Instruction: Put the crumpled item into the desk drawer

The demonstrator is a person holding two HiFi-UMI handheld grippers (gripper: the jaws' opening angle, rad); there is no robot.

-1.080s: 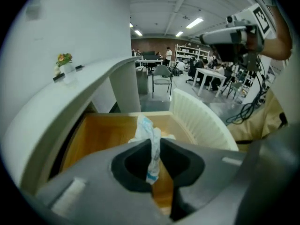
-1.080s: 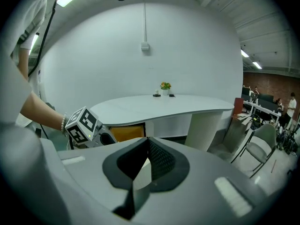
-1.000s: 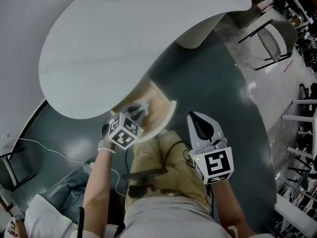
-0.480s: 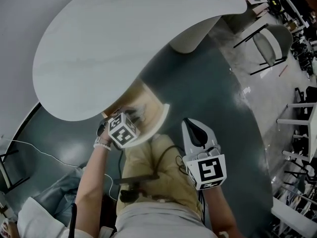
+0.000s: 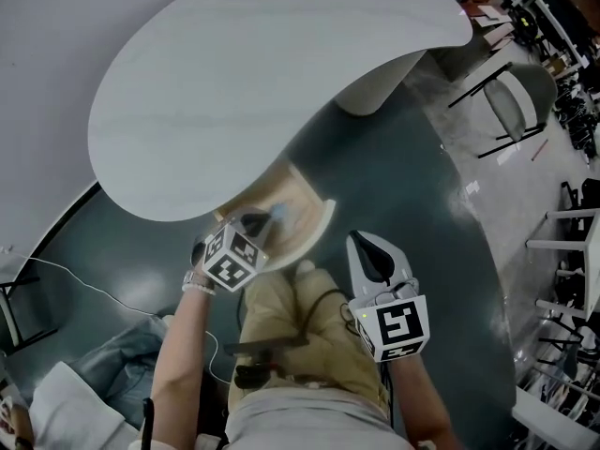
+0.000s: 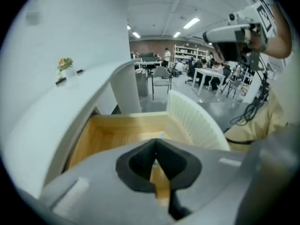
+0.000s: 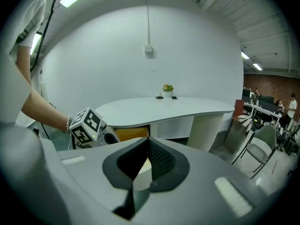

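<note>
Both the left tool [image 5: 253, 223] and right tool [image 5: 373, 244] are shut, empty. A crumpled item [image 5: 278, 213] seems to lie in the open drawer [image 5: 323, 219]; next I'd push it closed.

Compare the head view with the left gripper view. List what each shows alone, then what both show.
Head view only: the right claw and a white cable on the floor. Left gripper view only: ceiling lights and distant people at tables. Both: the white desk, the open wooden drawer, and the left claw, shut with nothing in it, at the drawer.
</note>
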